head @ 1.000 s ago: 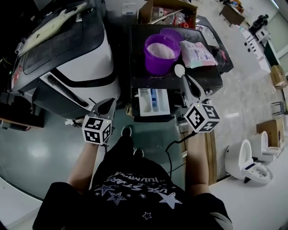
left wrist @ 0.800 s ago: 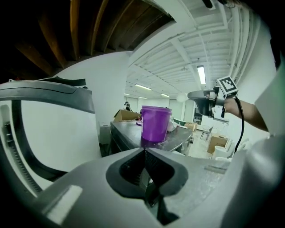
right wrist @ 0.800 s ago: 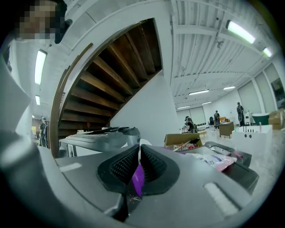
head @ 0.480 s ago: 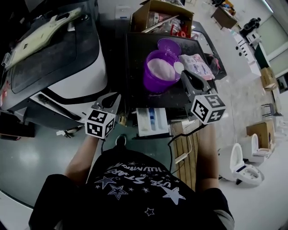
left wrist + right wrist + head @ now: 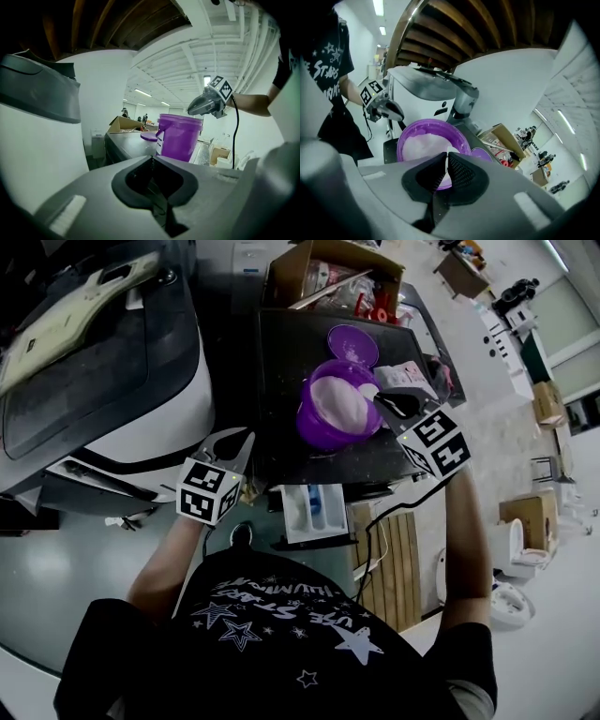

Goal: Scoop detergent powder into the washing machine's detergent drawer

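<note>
White detergent powder [image 5: 336, 401] heaped in purple bucket [image 5: 314, 434], upper centre. We see right gripper [image 5: 387, 401] clamped on white scoop [image 5: 368, 392] over bucket's right rim. Open drawer [image 5: 314, 512] (white, blue insert) lower centre. Left gripper [image 5: 234, 442] closed, empty, left of drawer.

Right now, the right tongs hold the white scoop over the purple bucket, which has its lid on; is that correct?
Not quite: the head view shows the lid off, lying beside the purple bucket, powder exposed. The right tongs do hold the white scoop over it.
</note>
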{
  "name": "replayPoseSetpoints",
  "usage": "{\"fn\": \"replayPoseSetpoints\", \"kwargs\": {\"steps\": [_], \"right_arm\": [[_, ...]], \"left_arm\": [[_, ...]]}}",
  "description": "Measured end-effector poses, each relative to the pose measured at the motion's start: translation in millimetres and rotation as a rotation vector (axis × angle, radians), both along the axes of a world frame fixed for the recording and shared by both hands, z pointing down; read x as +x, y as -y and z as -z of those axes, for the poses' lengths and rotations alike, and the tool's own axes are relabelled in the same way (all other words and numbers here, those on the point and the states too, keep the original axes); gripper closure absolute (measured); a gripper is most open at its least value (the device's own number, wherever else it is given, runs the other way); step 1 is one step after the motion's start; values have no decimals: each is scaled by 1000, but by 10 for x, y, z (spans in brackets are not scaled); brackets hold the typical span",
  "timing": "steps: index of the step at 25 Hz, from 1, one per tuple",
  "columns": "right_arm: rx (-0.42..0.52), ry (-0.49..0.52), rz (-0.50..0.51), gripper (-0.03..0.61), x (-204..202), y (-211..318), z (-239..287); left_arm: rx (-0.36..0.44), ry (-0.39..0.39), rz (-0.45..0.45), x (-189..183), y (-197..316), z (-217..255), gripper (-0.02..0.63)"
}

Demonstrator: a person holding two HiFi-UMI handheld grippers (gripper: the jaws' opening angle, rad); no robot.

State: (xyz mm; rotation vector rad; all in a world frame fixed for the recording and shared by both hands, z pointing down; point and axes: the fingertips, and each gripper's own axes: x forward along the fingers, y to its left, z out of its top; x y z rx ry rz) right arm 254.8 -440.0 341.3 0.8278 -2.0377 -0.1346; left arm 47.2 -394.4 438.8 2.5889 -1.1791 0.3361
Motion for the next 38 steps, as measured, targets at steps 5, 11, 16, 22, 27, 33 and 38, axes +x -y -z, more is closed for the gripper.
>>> {"fn": "replayPoseSetpoints", "kwargs": {"steps": [5,11,16,22,27,33,38], "right_arm": [[-47,-186,103,543,-131,88,-176],[-131,-408,181,543,-178,148,-476],[-194,-497,156,544,-106,195,-614],[-375,-430,50,543,-3,138,-643],[-488,-357,-11,544,12,48,-669],[-564,-284,-52,543,-33,3,-685],[-639,-171,-30,543,-136,-40,-656]], "left_arm": [[-10,7,-17,8,12,-91,612],[-6,16,-23,-17,52,-100,612],[-2,-2,-6,-51,64,-80,612],[-18,-3,-2,-55,6,-136,612],[-15,-3,-5,5,-33,-123,612],[-17,1,-7,29,-104,-122,612],[-21,3,3,17,-135,-127,612]]}}
